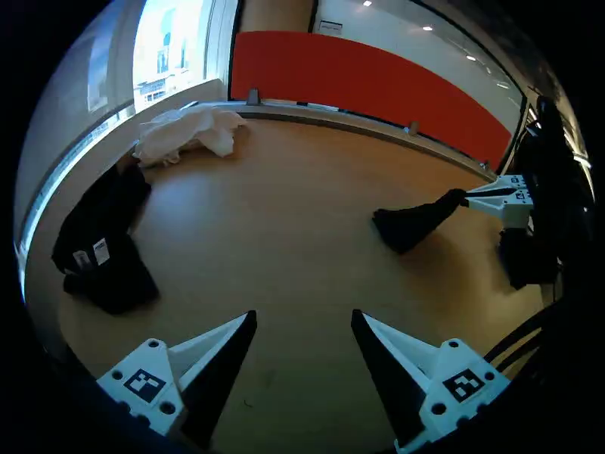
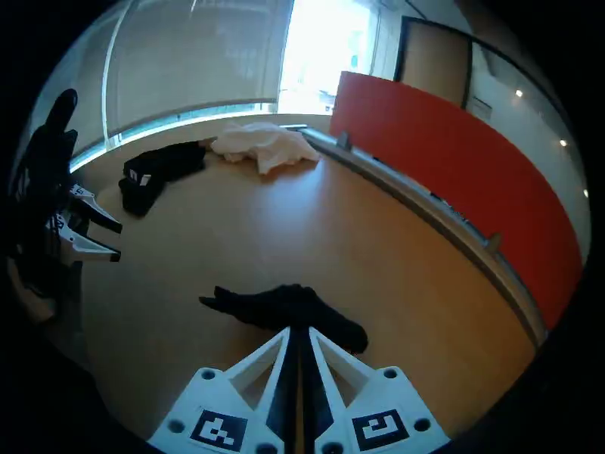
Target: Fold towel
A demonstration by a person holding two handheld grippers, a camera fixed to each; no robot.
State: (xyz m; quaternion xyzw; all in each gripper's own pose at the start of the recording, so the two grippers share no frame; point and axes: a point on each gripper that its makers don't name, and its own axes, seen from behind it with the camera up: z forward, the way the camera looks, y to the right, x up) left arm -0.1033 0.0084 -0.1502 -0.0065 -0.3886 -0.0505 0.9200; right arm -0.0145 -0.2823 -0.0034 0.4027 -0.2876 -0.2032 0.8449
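Wooden tabletop (image 1: 287, 227) is being overhung in the left gripper view by the left gripper (image 1: 302, 318), its jaws being held wide apart on nothing, while the black towel (image 1: 408, 223) is being pinched at one end by the right gripper (image 1: 463, 198) far right. In the right gripper view, that towel is being clamped between the nearly closed fingers (image 2: 340, 371), its bulk being rested on the wood just ahead.
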